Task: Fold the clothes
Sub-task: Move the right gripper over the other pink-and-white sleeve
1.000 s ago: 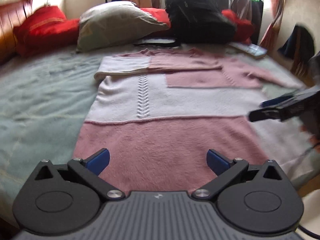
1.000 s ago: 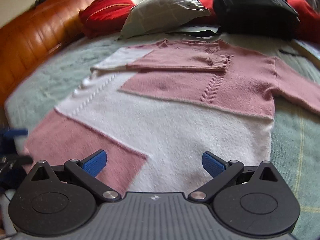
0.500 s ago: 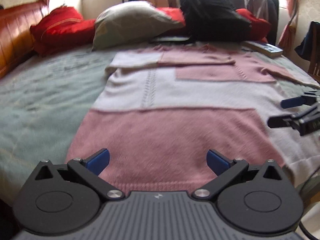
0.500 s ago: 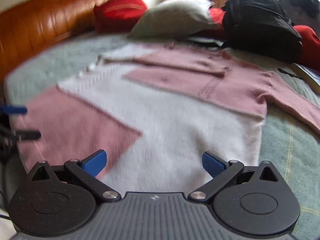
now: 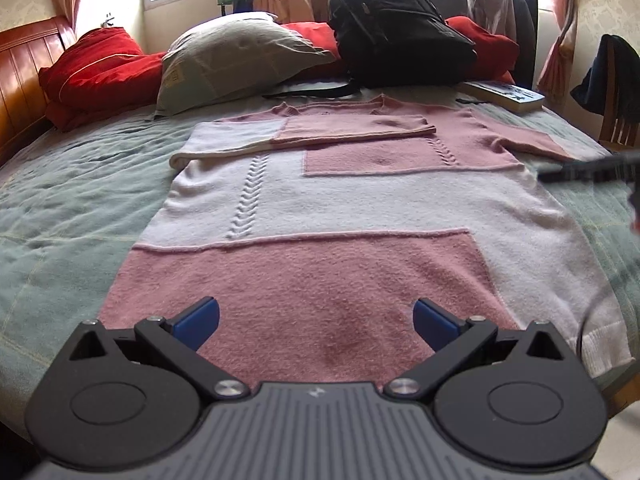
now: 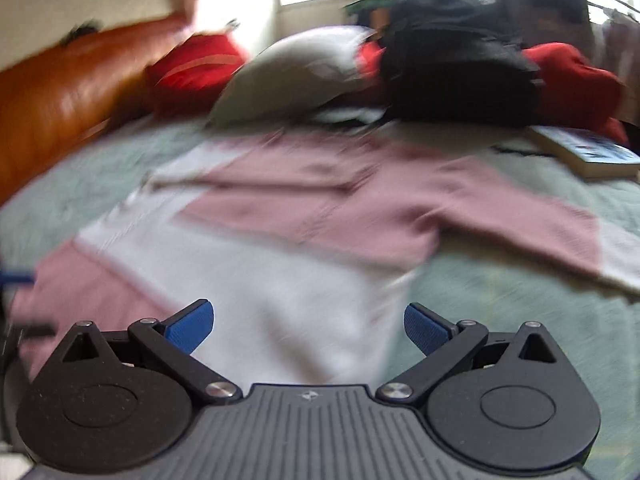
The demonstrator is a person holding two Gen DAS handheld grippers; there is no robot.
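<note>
Right wrist view: right gripper (image 6: 309,326) has swung rightward.

bed (image 5: 60,216) | on it: sweater (image 5: 360,208), pillow (image 5: 236,60), backpack (image 5: 396,32), probably book (image 5: 508,94)

My right claw (image 6: 309,326) hangs wide open at the bottom of the blurred frame over the pink-and-white sweater (image 6: 304,232), one sleeve trailing toward the right edge.

Sweater (image 6: 304,216) motion-blurred throughout right wrist view (right sleeve's cuff past the frame edge)
</note>
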